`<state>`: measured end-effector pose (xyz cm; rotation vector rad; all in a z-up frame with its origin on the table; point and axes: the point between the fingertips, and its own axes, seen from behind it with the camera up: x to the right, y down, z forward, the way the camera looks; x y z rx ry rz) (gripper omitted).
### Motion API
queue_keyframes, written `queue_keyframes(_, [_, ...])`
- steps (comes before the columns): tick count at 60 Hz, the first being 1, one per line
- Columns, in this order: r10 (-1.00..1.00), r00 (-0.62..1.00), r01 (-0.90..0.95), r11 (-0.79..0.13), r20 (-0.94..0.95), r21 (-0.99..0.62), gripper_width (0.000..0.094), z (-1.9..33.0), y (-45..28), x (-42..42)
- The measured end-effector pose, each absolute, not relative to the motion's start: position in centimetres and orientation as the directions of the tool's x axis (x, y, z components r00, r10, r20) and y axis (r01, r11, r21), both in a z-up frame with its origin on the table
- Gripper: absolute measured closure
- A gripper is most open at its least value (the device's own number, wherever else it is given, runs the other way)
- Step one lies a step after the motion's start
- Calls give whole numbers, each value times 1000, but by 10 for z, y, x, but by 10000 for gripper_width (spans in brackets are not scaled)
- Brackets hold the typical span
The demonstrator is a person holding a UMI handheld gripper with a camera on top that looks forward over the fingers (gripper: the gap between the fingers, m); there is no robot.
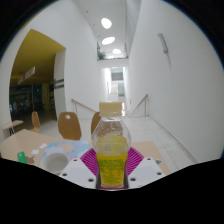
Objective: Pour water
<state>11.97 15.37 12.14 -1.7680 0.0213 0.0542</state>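
Observation:
A clear plastic bottle (111, 145) with a pale yellow cap, a yellow-green label and yellowish liquid stands upright between my gripper's (111, 160) two fingers. The magenta pads (92, 157) press against both of its sides, so the gripper is shut on it. The bottle is held up above the table, with its cap reaching well above the fingers. Its base is hidden below the fingers.
A light wooden table (20, 148) lies below and to the left, with a white-and-blue object (52, 157) on it. Wooden chairs (68, 124) stand beyond it. White walls, a staircase rail (145, 100) and ceiling lights lie ahead.

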Motion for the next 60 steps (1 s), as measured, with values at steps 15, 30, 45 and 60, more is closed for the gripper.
queue_keyframes(15, [111,994,22,-289,-11,-957,622,54,160,102])
queue_keyframes(30, [143,990,27,-312,-19,-950,617,45,153,101])
queue_keyframes(45, [113,993,20,-393,-27,-919,86,37,146,107])
queue_keyframes(60, [161,981,-44,-350,-107,-936,74,79,77,115])
